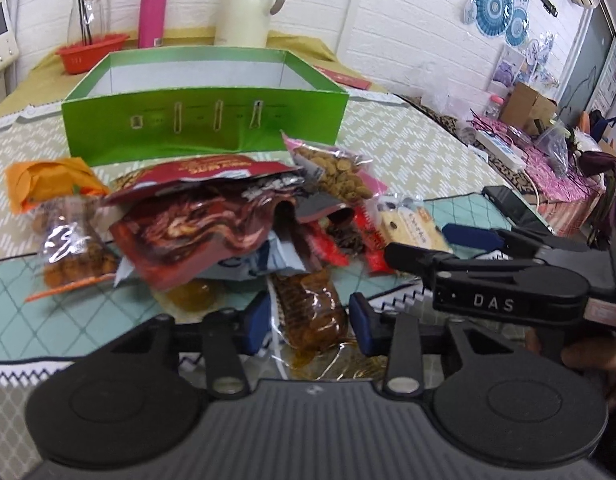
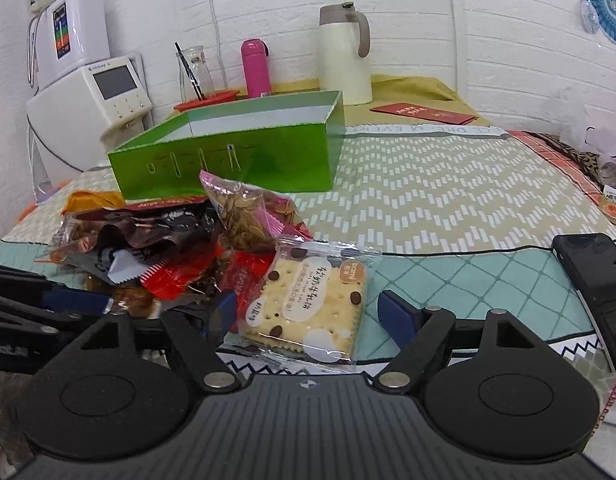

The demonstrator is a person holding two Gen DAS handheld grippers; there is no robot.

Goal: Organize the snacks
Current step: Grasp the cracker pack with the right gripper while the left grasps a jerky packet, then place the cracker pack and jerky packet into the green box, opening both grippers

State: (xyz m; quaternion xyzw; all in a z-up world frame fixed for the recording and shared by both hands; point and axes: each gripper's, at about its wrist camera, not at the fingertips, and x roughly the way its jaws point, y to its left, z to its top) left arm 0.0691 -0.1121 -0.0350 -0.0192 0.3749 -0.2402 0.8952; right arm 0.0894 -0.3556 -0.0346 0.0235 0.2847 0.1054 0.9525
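Observation:
A pile of snack packets (image 1: 211,224) lies on the table in front of an open green box (image 1: 203,124). My left gripper (image 1: 308,324) is open, its blue pads on either side of a brown clear-wrapped snack (image 1: 312,308). My right gripper (image 2: 308,312) is open around a cracker packet (image 2: 308,304) at the pile's right edge; it also shows in the left wrist view (image 1: 440,248). The green box (image 2: 227,152) stands behind the pile (image 2: 179,236) in the right wrist view.
A cream thermos jug (image 1: 247,4), pink bottle (image 1: 152,14), glass carafe (image 1: 85,12) and red basket (image 1: 91,52) stand behind the box. A black phone (image 2: 600,280) lies at the right. A red envelope (image 2: 424,114) lies at the back. Clutter (image 1: 548,148) sits far right.

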